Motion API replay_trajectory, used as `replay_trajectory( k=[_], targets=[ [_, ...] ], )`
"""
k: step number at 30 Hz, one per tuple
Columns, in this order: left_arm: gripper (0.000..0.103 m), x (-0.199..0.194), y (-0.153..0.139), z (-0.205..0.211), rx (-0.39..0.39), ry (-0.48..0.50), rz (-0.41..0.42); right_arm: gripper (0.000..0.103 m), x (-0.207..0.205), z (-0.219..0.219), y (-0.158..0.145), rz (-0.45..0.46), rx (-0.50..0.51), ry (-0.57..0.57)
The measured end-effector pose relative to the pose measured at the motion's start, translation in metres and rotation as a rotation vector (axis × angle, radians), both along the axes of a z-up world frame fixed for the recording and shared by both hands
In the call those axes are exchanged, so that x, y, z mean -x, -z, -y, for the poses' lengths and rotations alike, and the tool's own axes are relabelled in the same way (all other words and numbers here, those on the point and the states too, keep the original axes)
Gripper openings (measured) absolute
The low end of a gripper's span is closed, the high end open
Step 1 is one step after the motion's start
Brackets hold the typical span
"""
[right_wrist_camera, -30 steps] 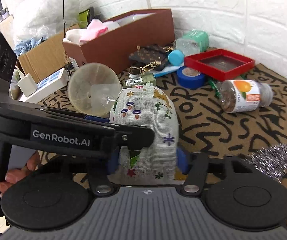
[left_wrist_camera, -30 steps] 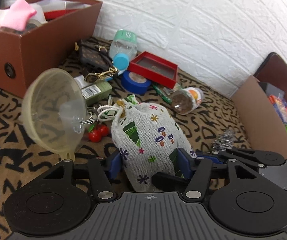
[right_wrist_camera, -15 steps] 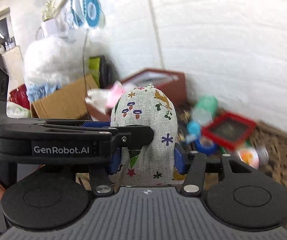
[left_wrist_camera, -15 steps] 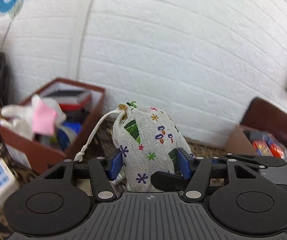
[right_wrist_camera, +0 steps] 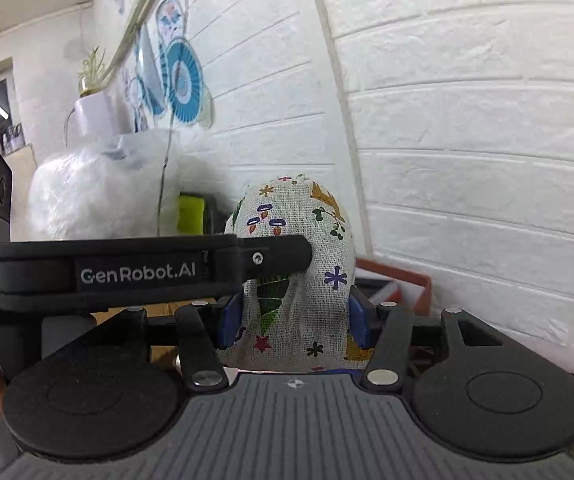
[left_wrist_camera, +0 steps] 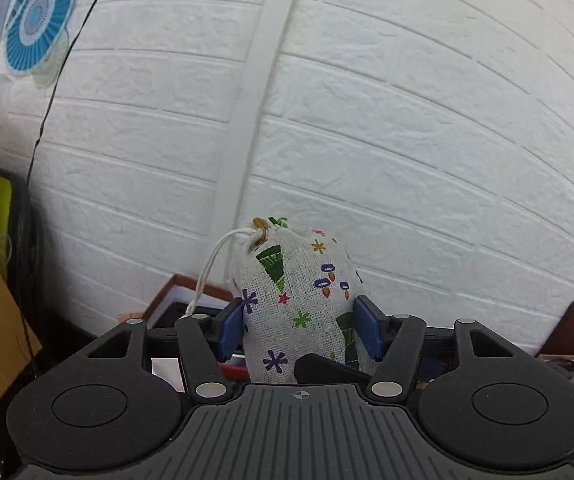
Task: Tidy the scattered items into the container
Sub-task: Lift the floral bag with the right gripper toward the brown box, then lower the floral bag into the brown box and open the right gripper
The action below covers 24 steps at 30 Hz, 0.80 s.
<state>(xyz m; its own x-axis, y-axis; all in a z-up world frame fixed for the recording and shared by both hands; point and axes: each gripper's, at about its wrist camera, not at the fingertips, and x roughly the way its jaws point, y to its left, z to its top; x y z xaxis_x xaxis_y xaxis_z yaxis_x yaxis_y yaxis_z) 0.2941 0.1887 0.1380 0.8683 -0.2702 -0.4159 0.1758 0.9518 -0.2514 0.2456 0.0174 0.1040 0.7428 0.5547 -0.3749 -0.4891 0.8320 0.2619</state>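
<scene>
Cloth pouch [left_wrist_camera: 299,312] lower centre, pinched by both left gripper [left_wrist_camera: 299,330] and right gripper [right_wrist_camera: 294,322], seemingly short of brown box [right_wrist_camera: 403,280]; uneven letting-go risks snagged drawstring [left_wrist_camera: 211,268] or drop outside.

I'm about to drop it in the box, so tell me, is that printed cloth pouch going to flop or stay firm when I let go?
The drawstring pouch bulges rounded above both pairs of jaws, so it is probably stuffed and will likely slump only a little. Its woven cloth looks grippy, unlikely to slip. The loose cord dangles and may snag.
</scene>
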Motion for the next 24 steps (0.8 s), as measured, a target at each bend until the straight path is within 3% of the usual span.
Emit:
replay_trajectory(
  k=[6, 12, 14, 16, 20, 24],
  targets=[
    [0.063, -0.068, 0.03, -0.022, -0.008, -0.004, -0.053, 0.059, -0.07, -0.025, 0.025, -0.075, -0.045, 0.037],
    [0.063, -0.116, 0.062, -0.042, 0.019, -0.013, -0.1, 0.059, -0.114, -0.043, 0.056, -0.118, -0.037, 0.044],
    [0.08, -0.126, 0.071, -0.046, 0.007, -0.055, -0.107, 0.059, -0.125, -0.047, 0.066, -0.132, -0.045, 0.051],
    [0.096, -0.13, 0.079, -0.053, 0.001, -0.144, -0.118, 0.068, -0.134, -0.052, 0.075, -0.147, -0.026, 0.03],
    [0.098, -0.124, 0.088, -0.064, 0.02, -0.132, -0.138, 0.072, -0.13, -0.056, 0.084, -0.119, 0.042, 0.028],
    [0.099, -0.113, 0.092, -0.058, -0.023, -0.111, -0.155, 0.075, -0.13, -0.046, 0.087, -0.14, 0.025, 0.047]
  ],
)
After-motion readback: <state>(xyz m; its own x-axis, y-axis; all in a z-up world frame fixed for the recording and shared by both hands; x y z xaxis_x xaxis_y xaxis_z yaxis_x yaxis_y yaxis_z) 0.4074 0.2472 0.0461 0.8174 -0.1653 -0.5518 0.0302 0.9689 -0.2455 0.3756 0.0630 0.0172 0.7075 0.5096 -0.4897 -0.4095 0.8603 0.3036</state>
